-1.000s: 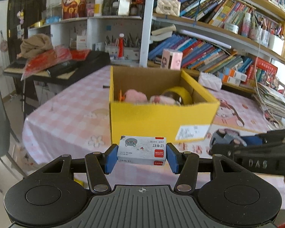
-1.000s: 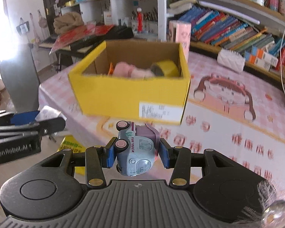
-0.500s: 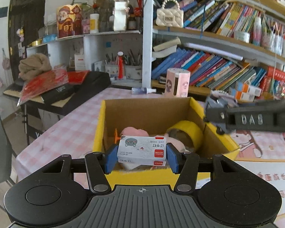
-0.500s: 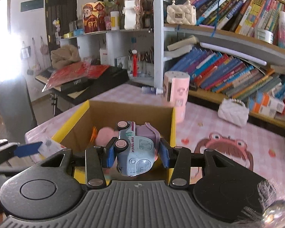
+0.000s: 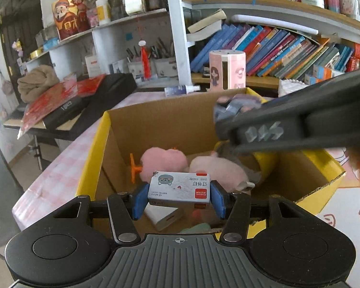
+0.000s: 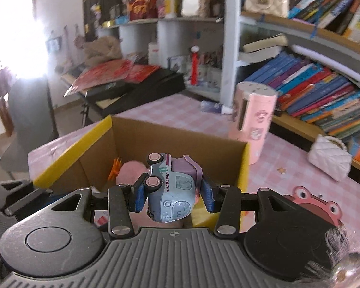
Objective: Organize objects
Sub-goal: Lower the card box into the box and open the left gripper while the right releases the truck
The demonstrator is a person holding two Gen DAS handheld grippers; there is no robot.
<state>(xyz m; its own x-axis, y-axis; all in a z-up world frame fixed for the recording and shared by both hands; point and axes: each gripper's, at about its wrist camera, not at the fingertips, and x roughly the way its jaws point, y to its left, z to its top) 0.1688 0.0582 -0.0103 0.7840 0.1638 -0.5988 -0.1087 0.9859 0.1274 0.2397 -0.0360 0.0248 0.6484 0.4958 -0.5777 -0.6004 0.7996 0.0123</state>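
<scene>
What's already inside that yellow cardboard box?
Inside the yellow box: pink plush toys, an orange plastic piece, a yellow tape roll and a white block. The held staple box hides what lies beneath it.

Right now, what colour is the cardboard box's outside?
Yellow; the cardboard box shows it best in the left wrist view.

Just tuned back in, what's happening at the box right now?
A person is tidying small things into the yellow cardboard box with a gripper in each hand. The left gripper is clamped on a small staples box, held over the box opening. The right gripper is clamped on a toy truck, also above the box. Inside already lie pink plush toys, a roll of yellow tape and a small white box. Neither item has been released yet.
</scene>
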